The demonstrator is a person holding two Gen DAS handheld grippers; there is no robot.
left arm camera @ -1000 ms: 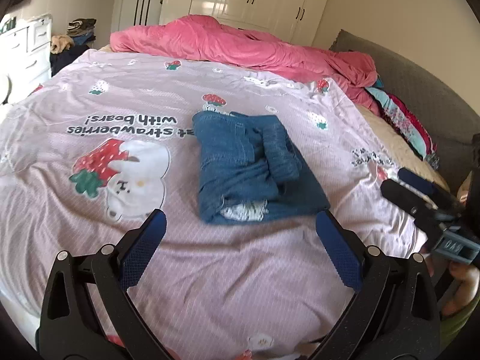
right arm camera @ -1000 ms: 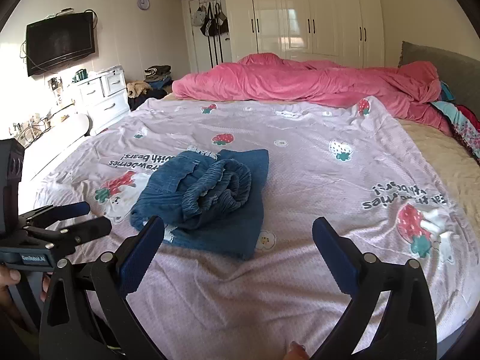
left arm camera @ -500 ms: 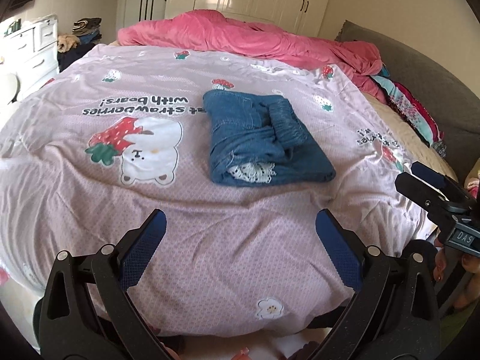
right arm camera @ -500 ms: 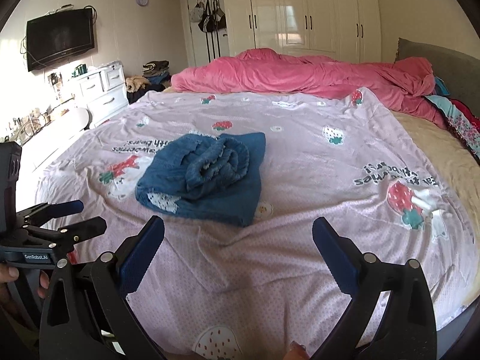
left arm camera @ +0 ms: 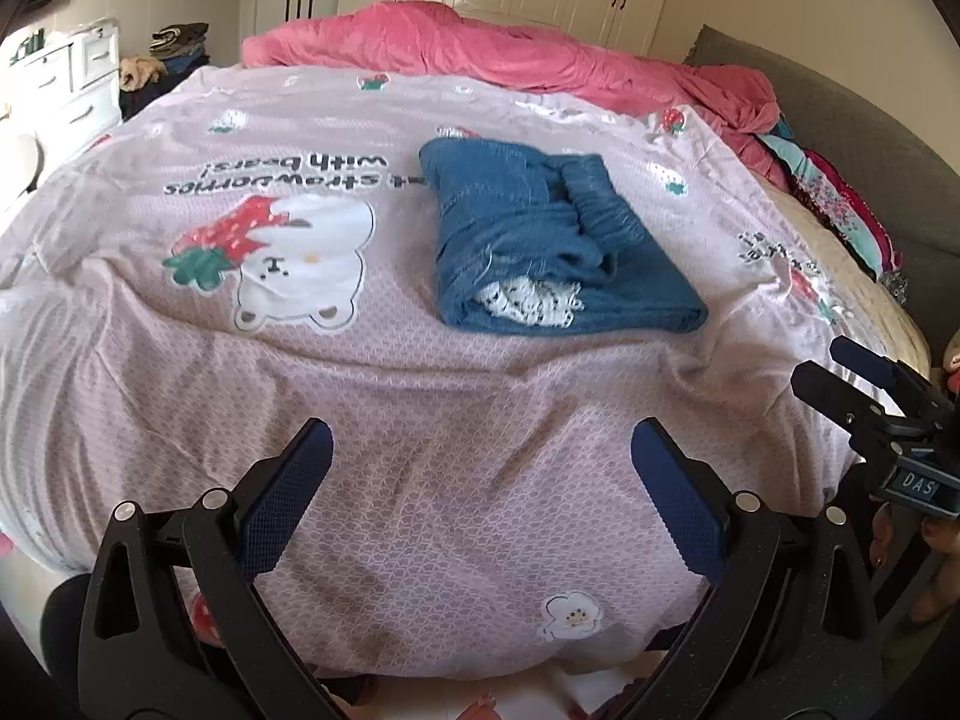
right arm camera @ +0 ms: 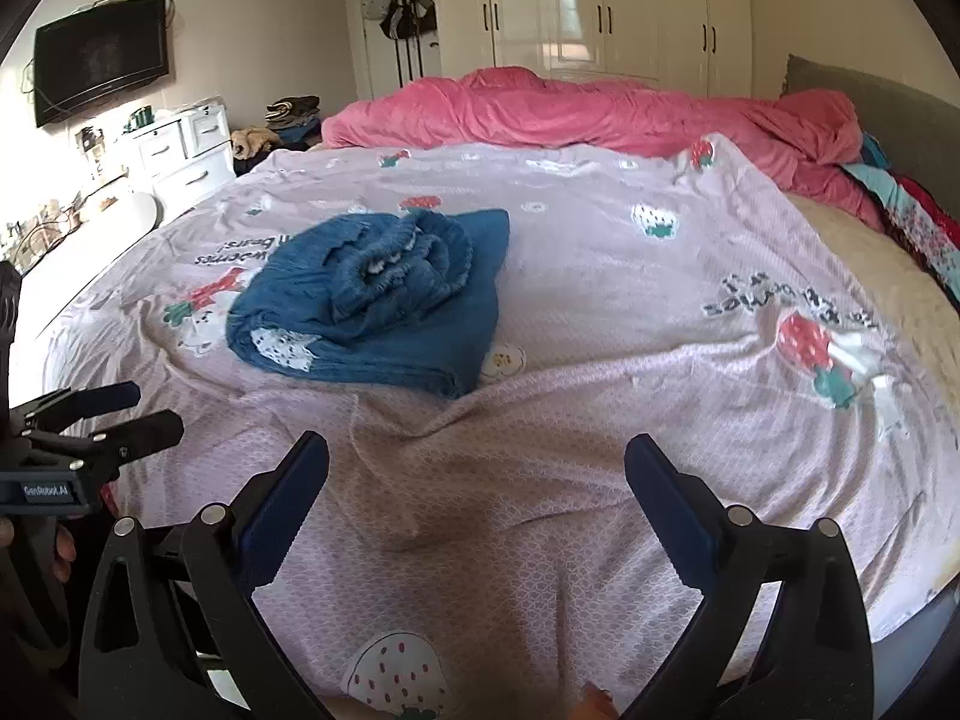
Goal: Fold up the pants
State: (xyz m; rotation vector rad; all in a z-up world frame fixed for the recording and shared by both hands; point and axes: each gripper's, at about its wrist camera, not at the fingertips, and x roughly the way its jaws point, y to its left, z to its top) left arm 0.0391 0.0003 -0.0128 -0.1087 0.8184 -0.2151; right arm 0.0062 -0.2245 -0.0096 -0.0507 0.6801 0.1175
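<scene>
The blue denim pants (left arm camera: 552,240) lie folded into a thick bundle near the middle of the bed's pink sheet (left arm camera: 420,420), white spotted lining showing. The left gripper (left arm camera: 480,480) and right gripper (right arm camera: 477,480) hang at the bed's near edge, fingers spread wide, empty.

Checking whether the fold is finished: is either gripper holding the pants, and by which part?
Nothing is held. The left gripper and right gripper are open, apart from the folded pants.

Bright daylight across the pink strawberry bedspread (right arm camera: 600,276); rumpled pink duvet (right arm camera: 570,108) far, white wardrobes (right arm camera: 600,6) behind, TV (right arm camera: 99,57) and white dresser (right arm camera: 180,153) left.
</scene>
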